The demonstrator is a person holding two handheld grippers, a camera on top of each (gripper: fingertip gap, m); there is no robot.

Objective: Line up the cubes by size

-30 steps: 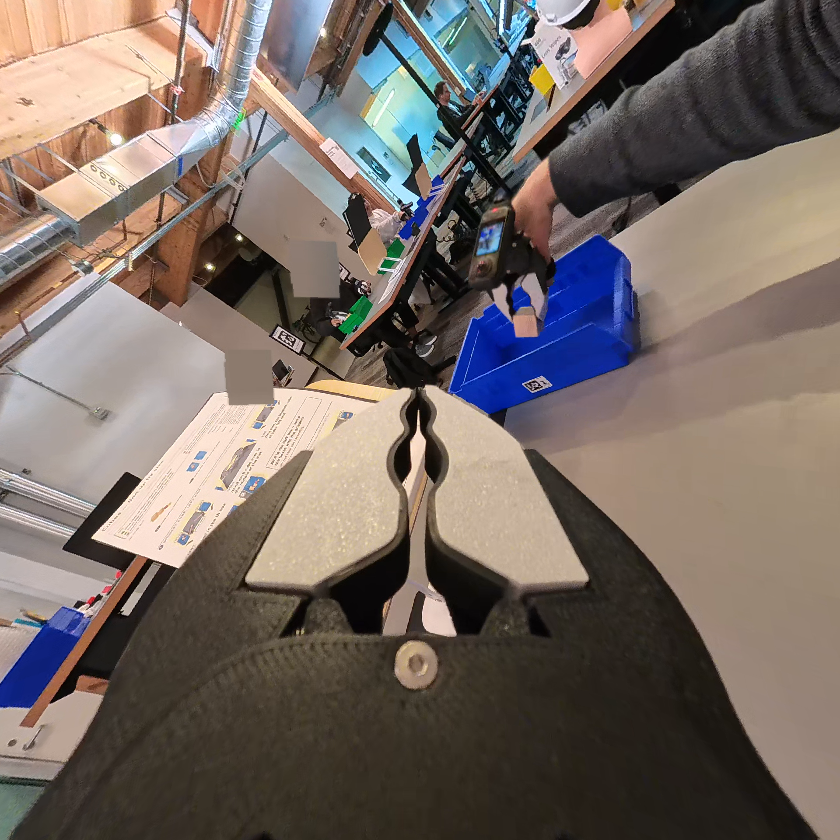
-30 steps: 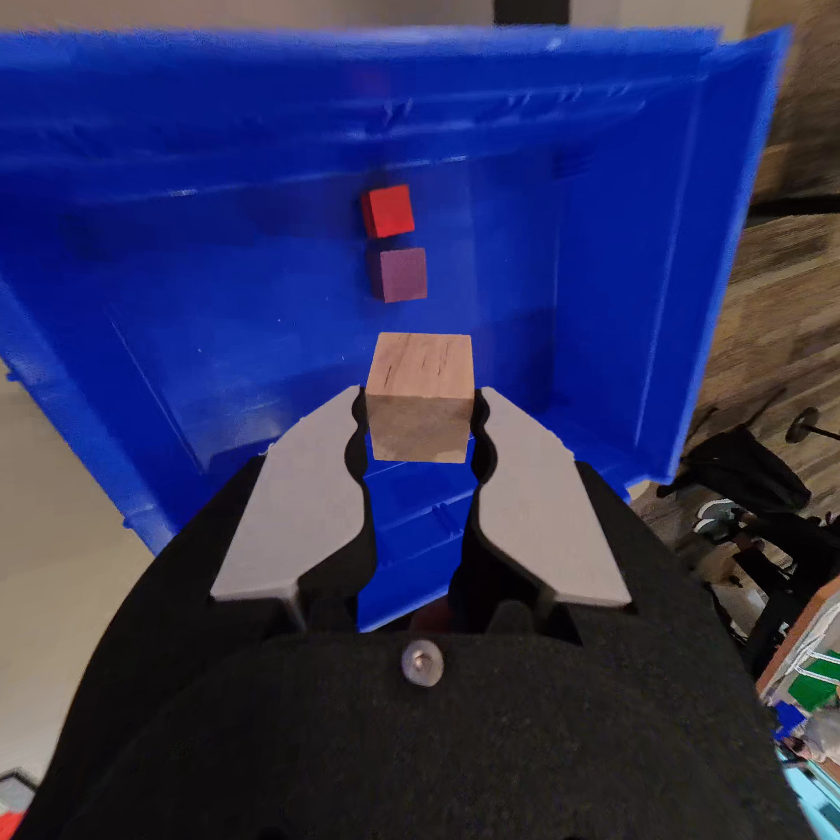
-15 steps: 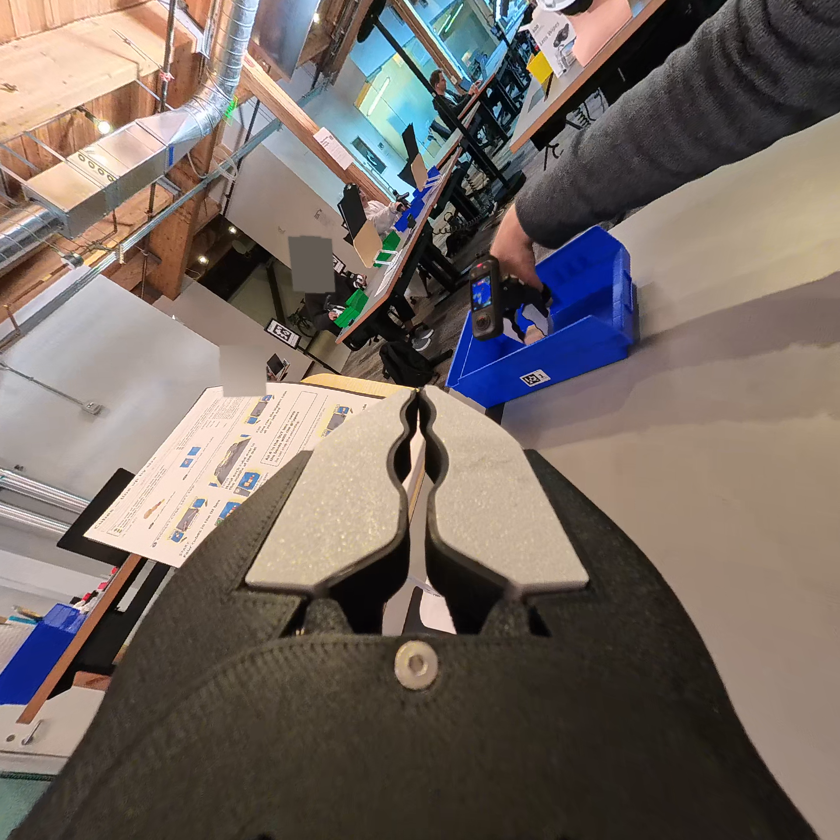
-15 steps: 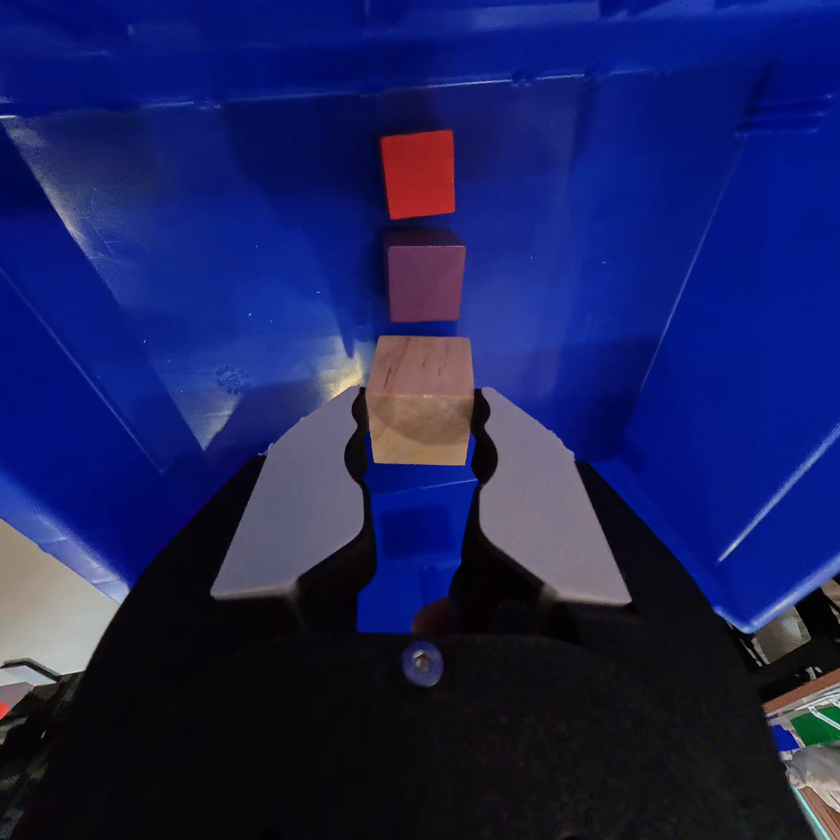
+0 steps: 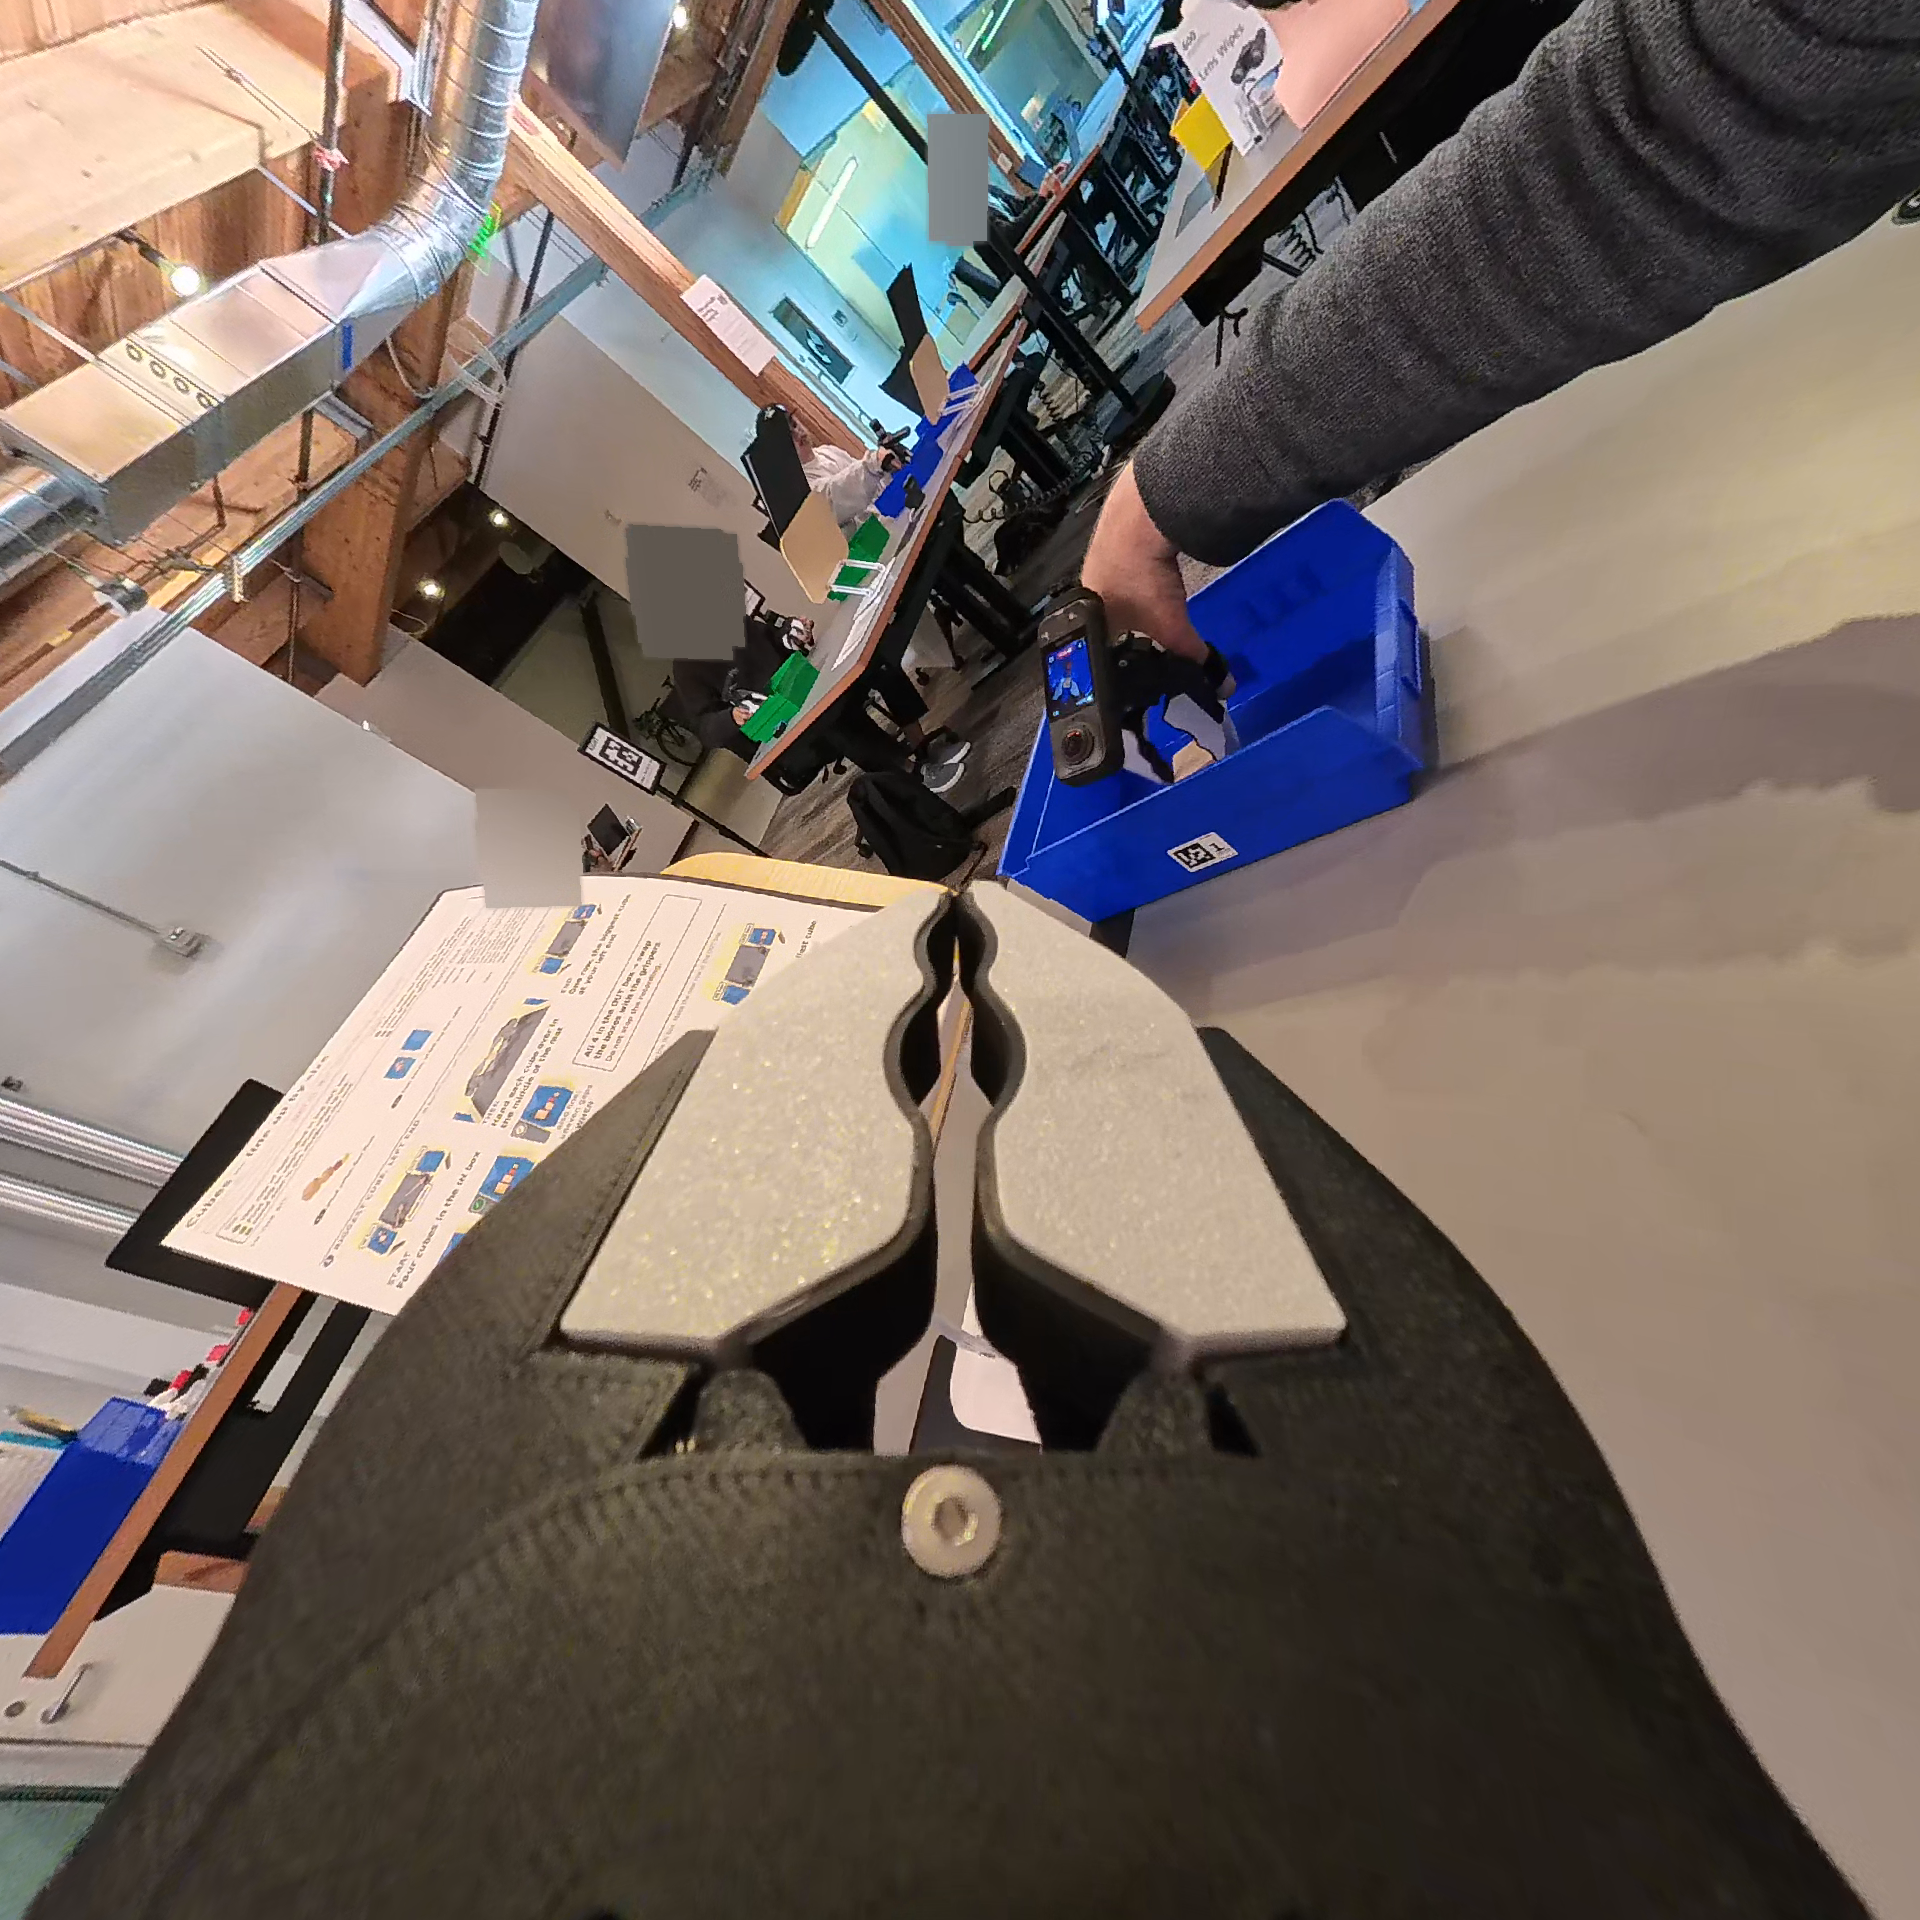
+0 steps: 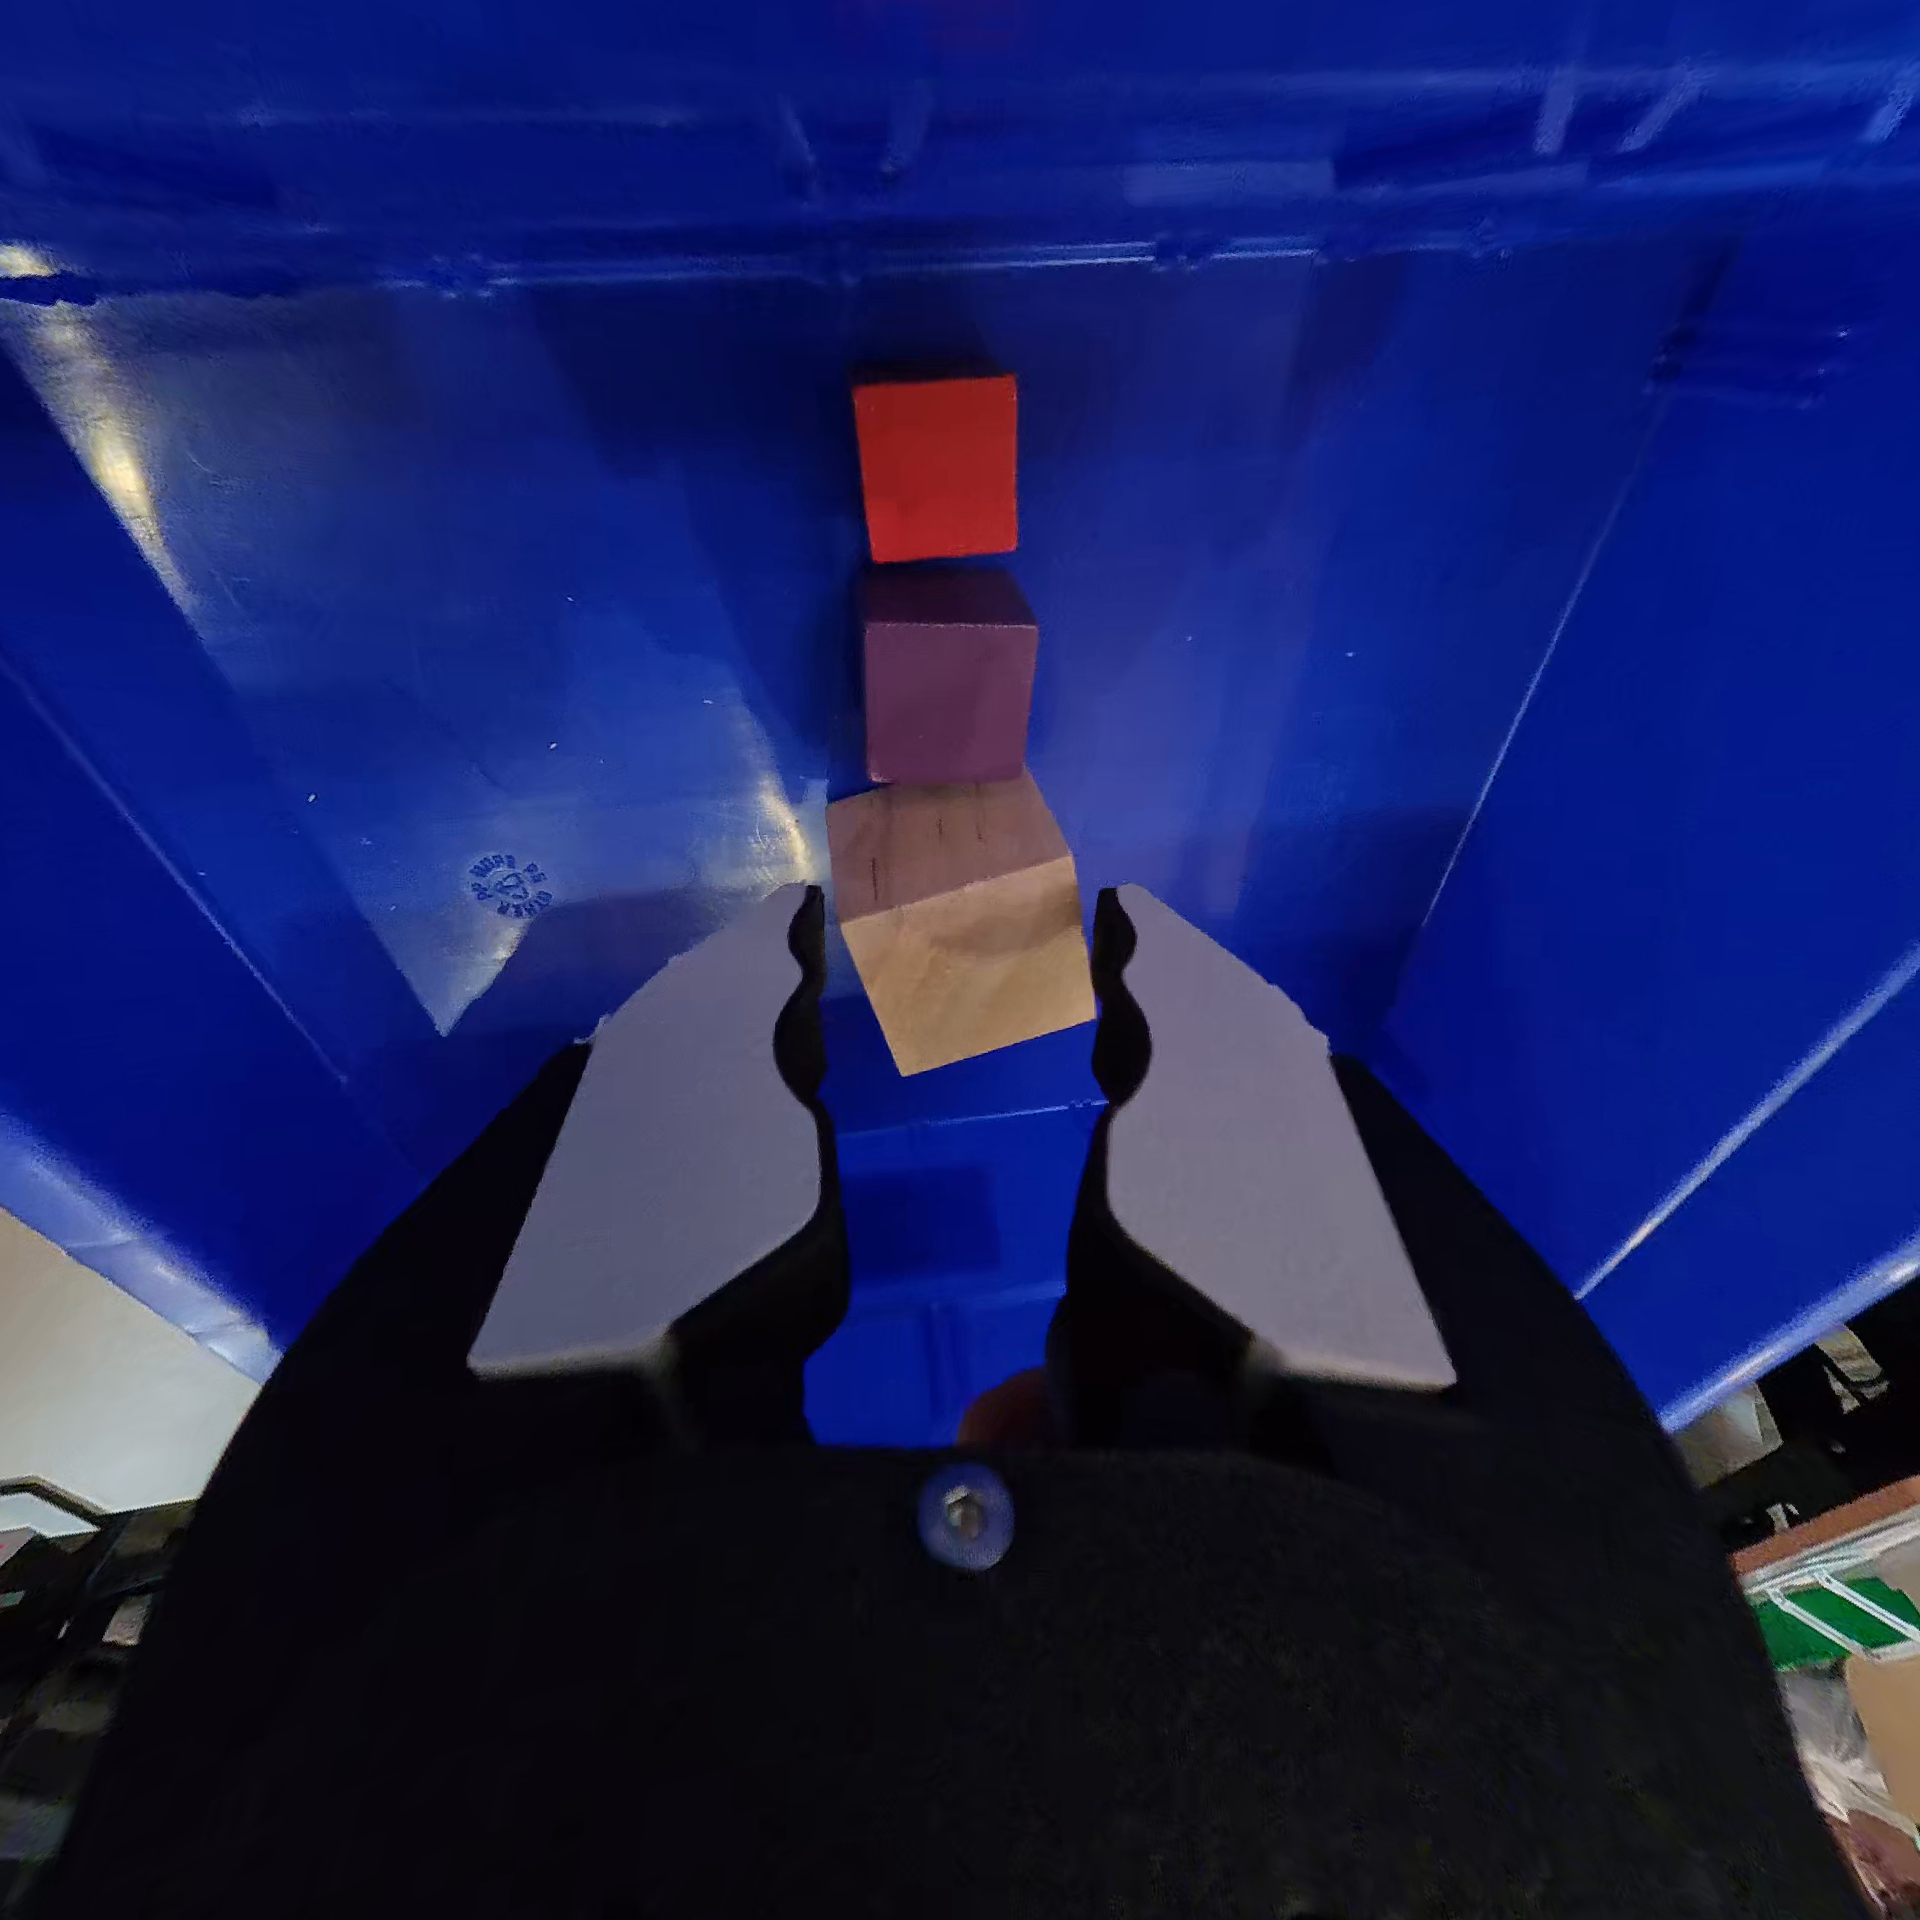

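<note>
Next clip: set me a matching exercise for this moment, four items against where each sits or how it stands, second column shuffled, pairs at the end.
Column one:
1. red cube
2. purple cube
3. wooden cube
4. left gripper

Column two:
A. between the open fingers of the right gripper, turned askew
B. jaws closed, nothing between them, outside the blue bin
C. far end of the row
D. middle of the row

Pairs: 1-C, 2-D, 3-A, 4-B

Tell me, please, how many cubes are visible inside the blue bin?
3, in one row on the floor of the blue bin: the red cube farthest, the purple cube in the middle, the bare wooden cube nearest, between the open right gripper fingers. Others may be hidden.
</note>
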